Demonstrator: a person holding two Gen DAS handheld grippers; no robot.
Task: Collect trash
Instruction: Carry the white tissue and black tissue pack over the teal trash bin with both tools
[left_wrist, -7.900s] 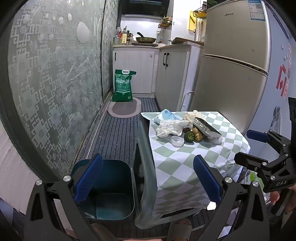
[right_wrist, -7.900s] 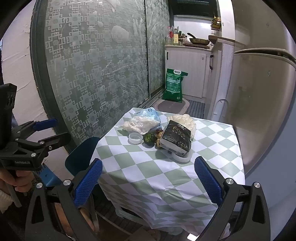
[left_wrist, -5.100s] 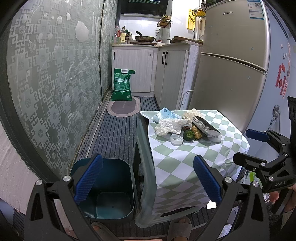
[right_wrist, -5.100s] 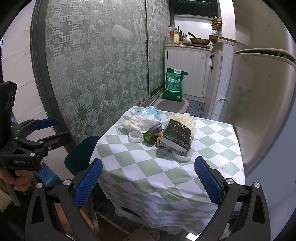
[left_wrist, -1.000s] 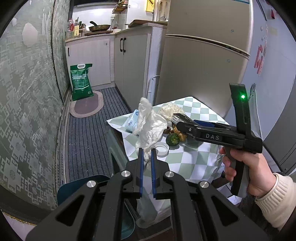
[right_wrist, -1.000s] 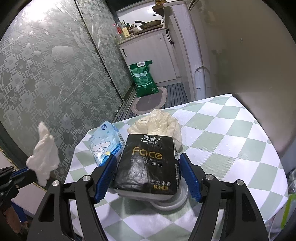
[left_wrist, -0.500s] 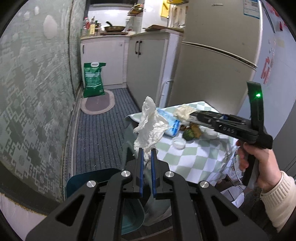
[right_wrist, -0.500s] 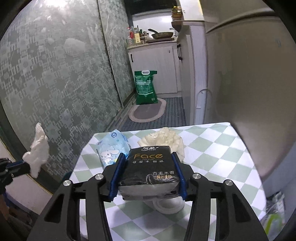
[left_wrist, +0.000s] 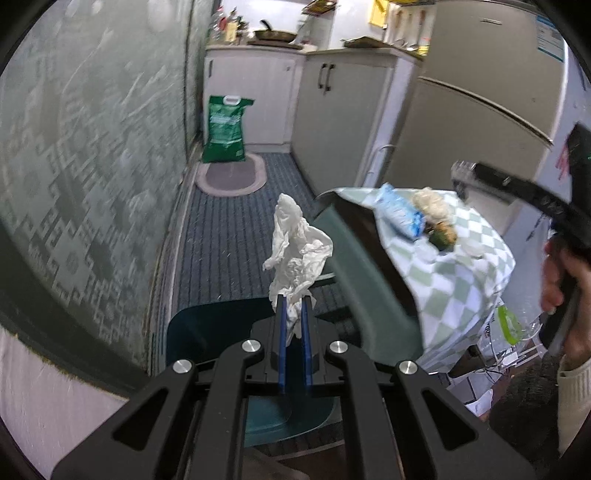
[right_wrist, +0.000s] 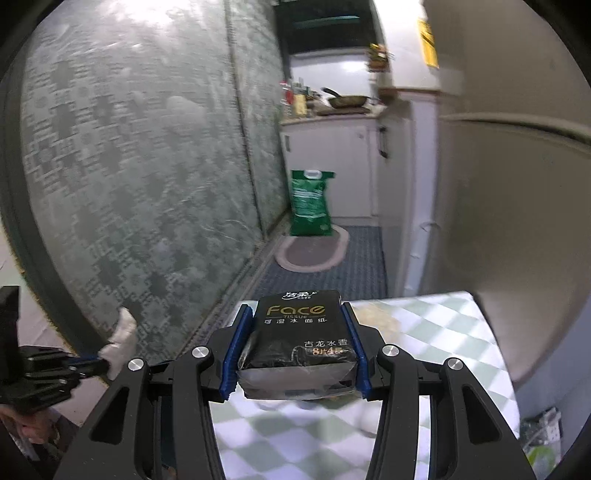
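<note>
Left tool (left_wrist: 291, 314) is hanging over the teal bin (left_wrist: 207, 325), crumpled tissue (left_wrist: 295, 247) sticking up between its pads. Patterned glass wall (left_wrist: 74, 184) is crowding the left; bench (left_wrist: 461, 280) edge is pressing close on the right. Striped floor (left_wrist: 229, 229) ahead is lying open toward the green sack (left_wrist: 224, 129).

Crumpled white paper tissue (left_wrist: 295, 254); glossy, seemingly plastic-wrapped black tissue pack (right_wrist: 297, 343).
</note>
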